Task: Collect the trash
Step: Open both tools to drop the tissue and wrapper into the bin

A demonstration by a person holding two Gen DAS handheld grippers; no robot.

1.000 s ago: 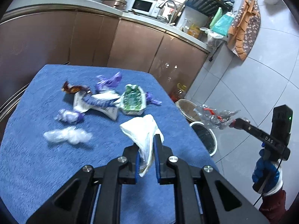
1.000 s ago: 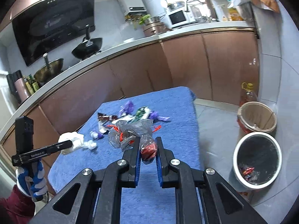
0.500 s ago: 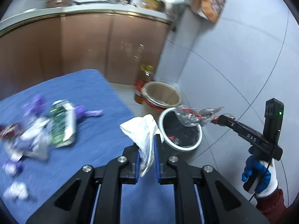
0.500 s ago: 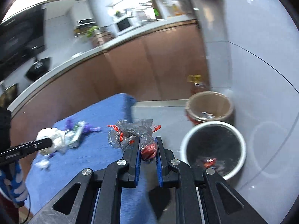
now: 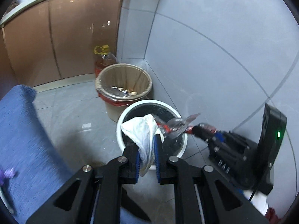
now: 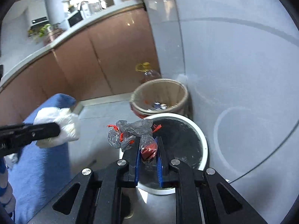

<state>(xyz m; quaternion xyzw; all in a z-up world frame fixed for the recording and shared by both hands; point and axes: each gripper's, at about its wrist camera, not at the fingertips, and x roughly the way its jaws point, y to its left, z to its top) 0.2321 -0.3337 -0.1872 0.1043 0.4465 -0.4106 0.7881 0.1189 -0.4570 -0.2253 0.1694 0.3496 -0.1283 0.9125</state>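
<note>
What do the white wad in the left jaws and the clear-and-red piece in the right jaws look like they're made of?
White wad: looks like thin plastic film or tissue, matte to slightly glossy, with soft limp folds; can't tell which.
Clear wrapper: crinkled transparent plastic film, shiny, with red printed bits and a red lump inside, glinting at the creases.

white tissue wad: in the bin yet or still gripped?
Still gripped. The white tissue wad sits pinched between the left gripper fingers, hanging above the white-rimmed bin, not released into it.

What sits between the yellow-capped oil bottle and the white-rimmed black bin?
The tan lined wastebasket, with scraps inside, stands between oil bottle and white-rimmed bin; shows in both wrist views.
</note>
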